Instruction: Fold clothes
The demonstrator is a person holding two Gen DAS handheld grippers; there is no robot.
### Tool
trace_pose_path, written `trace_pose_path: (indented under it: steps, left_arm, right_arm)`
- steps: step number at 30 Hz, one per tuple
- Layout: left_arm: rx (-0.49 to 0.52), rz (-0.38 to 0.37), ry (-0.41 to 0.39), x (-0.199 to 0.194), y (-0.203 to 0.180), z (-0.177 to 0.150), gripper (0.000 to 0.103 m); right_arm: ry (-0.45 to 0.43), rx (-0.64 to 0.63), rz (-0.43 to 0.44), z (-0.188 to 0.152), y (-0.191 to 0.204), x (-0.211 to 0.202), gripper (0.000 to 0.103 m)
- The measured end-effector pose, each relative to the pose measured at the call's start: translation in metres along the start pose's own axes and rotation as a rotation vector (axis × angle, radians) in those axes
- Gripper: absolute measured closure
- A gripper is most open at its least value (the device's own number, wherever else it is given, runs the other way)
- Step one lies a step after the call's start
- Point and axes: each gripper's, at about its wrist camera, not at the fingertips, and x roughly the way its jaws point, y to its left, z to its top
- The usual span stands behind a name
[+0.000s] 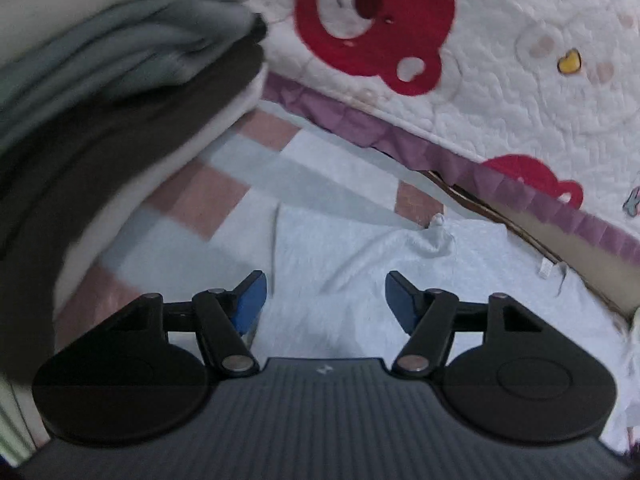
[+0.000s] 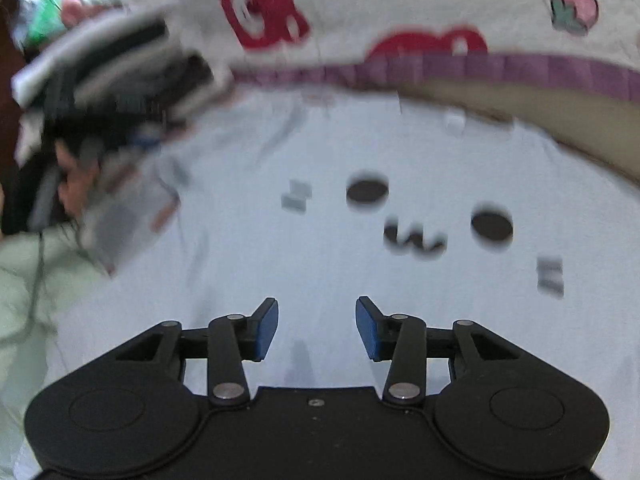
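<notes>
Left wrist view: left hand-held gripper (image 1: pixel 326 300) has its blue pads apart with nothing between them; it hangs over the pale blue garment (image 1: pixel 340 248), which lies spread flat below. Just beyond the garment's far edge runs the purple trim of a white quilt (image 1: pixel 500 92) printed with red bears. On the garment's left side stands a stack of folded clothes (image 1: pixel 120 92), grey, dark brown and white layers, beside a checked pink-and-blue cloth (image 1: pixel 224 192). A small pinched peak of fabric shows on the garment ahead of the pads.

Right wrist view (motion blur): right hand-held gripper (image 2: pixel 317 326) is also parted and empty, poised above the same garment (image 2: pixel 280 264). The garment's printed face, two dark ovals and a squiggle mouth (image 2: pixel 416 236), lies ahead and to the right of the pads. A blurred pile of clothes (image 2: pixel 112 92) sits at the garment's far left corner; the quilt lies beyond the far edge.

Judgement: garment looks laid out and no fold is visible; the step in hand is probably reaching for grip points. Next move calls for each gripper to descend to an edge or corner, pinch a single layer, then lift and carry it across.
</notes>
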Motion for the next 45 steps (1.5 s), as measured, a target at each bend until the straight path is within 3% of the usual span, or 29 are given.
trace_pose_path:
  steps: [2,4,5,6,7,10,13,16,18,20,22,23,24,28,31,33,35,37,38,40,43,45]
  left_arm:
    - [0.034,0.072,0.038,0.019,0.000,0.013,0.038]
    - [0.122,0.161,0.067,0.037,-0.002,0.024,0.039]
    - [0.183,0.177,0.081,0.045,-0.001,0.026,0.043]
    - [0.224,0.164,0.102,0.054,0.001,0.027,0.057]
    - [0.230,0.155,0.126,0.061,0.004,0.028,0.061]
    - [0.173,0.101,0.104,0.064,0.013,0.031,0.059]
    - [0.134,0.070,0.090,0.065,0.013,0.030,0.047]
    - [0.221,0.108,0.079,0.070,-0.002,0.021,0.045]
    - [0.345,0.155,0.092,0.074,-0.019,0.012,0.044]
    - [0.340,0.166,0.085,0.073,-0.024,0.010,0.047]
    - [0.319,0.166,0.079,0.071,-0.023,0.011,0.070]
    - [0.338,0.167,0.076,0.069,-0.024,0.011,0.097]
    - [0.355,0.149,0.074,0.066,-0.025,0.011,0.098]
    - [0.272,0.068,-0.084,0.024,-0.016,0.032,0.098]
    - [0.285,0.071,-0.146,0.003,-0.003,0.054,0.098]
    - [0.303,0.099,-0.126,0.008,0.000,0.053,0.098]
    - [0.344,0.173,-0.082,0.023,-0.003,0.041,0.097]
    - [0.373,0.269,-0.035,0.040,-0.006,0.028,0.086]
    - [0.380,0.328,-0.010,0.048,-0.006,0.021,0.083]
    - [0.394,0.377,-0.002,0.050,-0.004,0.008,0.082]
    - [0.551,0.416,-0.064,0.026,-0.014,-0.015,0.082]
    - [0.556,0.394,-0.126,-0.008,-0.007,-0.032,0.082]
  right_arm:
    - [0.045,0.072,-0.061,-0.008,0.013,-0.002,0.054]
    - [0.019,0.154,-0.006,-0.017,0.023,-0.005,0.054]
    - [0.024,0.160,0.030,-0.019,0.029,-0.002,0.054]
    - [0.030,0.165,0.066,-0.022,0.035,0.001,0.055]
    - [0.033,0.149,0.061,-0.022,0.037,0.000,0.055]
    - [0.040,0.092,0.034,-0.022,0.043,-0.003,0.054]
    - [0.047,0.065,0.008,-0.024,0.043,-0.006,0.054]
    - [0.062,0.119,-0.019,-0.031,0.026,-0.009,0.054]
    - [0.083,0.163,-0.013,-0.035,0.014,-0.007,0.054]
    - [0.110,0.178,-0.016,-0.038,0.006,-0.001,0.054]
    - [0.128,0.130,-0.062,-0.036,0.011,0.004,0.054]
    - [0.132,0.114,-0.057,-0.036,0.015,0.005,0.054]
    - [0.136,0.100,-0.049,-0.035,0.018,0.005,0.054]
    - [0.135,0.127,0.009,-0.040,0.019,0.006,0.051]
    - [0.148,0.117,0.033,-0.045,0.022,0.010,0.051]
    - [0.145,0.129,0.035,-0.045,0.023,0.014,0.050]
    - [0.141,0.150,0.050,-0.044,0.024,0.016,0.049]
    - [0.142,0.160,0.059,-0.042,0.025,0.018,0.049]
    - [0.144,0.159,0.060,-0.042,0.027,0.018,0.049]
    - [0.147,0.151,0.060,-0.043,0.028,0.017,0.049]
    - [0.149,0.179,0.078,-0.043,0.028,0.016,0.049]
    - [0.149,0.208,0.105,-0.043,0.034,0.018,0.049]
